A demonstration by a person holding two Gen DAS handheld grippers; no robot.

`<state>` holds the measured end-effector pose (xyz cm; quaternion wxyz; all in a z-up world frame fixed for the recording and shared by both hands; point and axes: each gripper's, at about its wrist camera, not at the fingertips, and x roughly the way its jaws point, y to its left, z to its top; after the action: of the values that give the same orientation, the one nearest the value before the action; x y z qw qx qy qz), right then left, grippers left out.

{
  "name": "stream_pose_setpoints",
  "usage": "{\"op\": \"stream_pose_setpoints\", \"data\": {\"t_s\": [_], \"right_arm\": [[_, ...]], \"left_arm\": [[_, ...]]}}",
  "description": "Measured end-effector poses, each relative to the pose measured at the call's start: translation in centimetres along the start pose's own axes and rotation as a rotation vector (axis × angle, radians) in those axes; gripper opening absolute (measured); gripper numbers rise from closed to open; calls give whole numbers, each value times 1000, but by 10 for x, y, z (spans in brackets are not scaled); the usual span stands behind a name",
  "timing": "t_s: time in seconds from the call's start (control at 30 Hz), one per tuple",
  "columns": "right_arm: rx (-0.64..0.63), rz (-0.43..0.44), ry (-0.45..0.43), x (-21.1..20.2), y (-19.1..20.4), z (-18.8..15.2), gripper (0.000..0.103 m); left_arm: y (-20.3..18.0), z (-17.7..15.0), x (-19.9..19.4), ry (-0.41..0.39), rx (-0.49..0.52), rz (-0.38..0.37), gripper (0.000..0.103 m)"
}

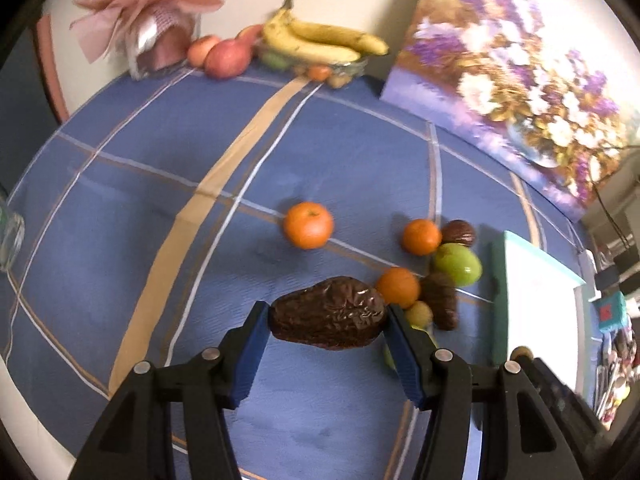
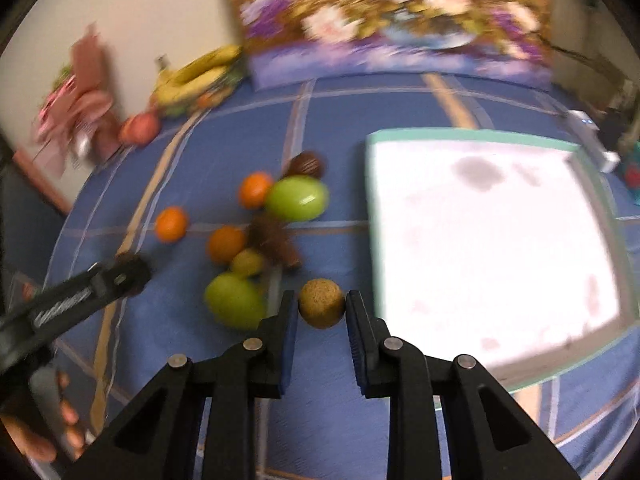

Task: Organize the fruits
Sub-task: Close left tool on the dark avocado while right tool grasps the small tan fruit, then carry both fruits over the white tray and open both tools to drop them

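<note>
My left gripper (image 1: 327, 314) is shut on a dark brown wrinkled fruit (image 1: 328, 312), held above the blue tablecloth. My right gripper (image 2: 322, 310) is shut on a small round tan fruit (image 2: 321, 303), just left of the white tray (image 2: 492, 240). Loose fruit lies in a cluster: oranges (image 1: 309, 225) (image 1: 420, 237), a green fruit (image 1: 457, 264) and brown fruits (image 1: 440, 300). In the right wrist view the cluster shows oranges (image 2: 171, 224), green fruits (image 2: 298, 198) (image 2: 234, 300) and the left gripper (image 2: 120, 276) at the left.
A bowl with bananas (image 1: 320, 40) and apples (image 1: 226, 58) stands at the back by the wall. A pink wrapped bouquet (image 1: 152, 12) and a flower painting (image 1: 520, 68) lean there. The tray's teal rim (image 1: 500, 300) lies at the right. A glass (image 1: 10, 236) stands far left.
</note>
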<state>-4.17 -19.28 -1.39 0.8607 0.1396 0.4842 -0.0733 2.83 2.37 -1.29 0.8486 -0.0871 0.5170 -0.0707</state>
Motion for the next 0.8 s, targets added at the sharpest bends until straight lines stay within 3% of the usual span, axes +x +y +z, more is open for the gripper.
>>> {"op": "stream_pose_setpoints", "data": {"t_s": [0.47,0.8], "right_arm": [[334,-240,-14,-22,-129,26,25],[443,-298,-29,-13,-176,36,25]], "left_arm": [[-117,-12,0,17,281,-164,61],[-203,-20,26,35,469,-219,61]]}}
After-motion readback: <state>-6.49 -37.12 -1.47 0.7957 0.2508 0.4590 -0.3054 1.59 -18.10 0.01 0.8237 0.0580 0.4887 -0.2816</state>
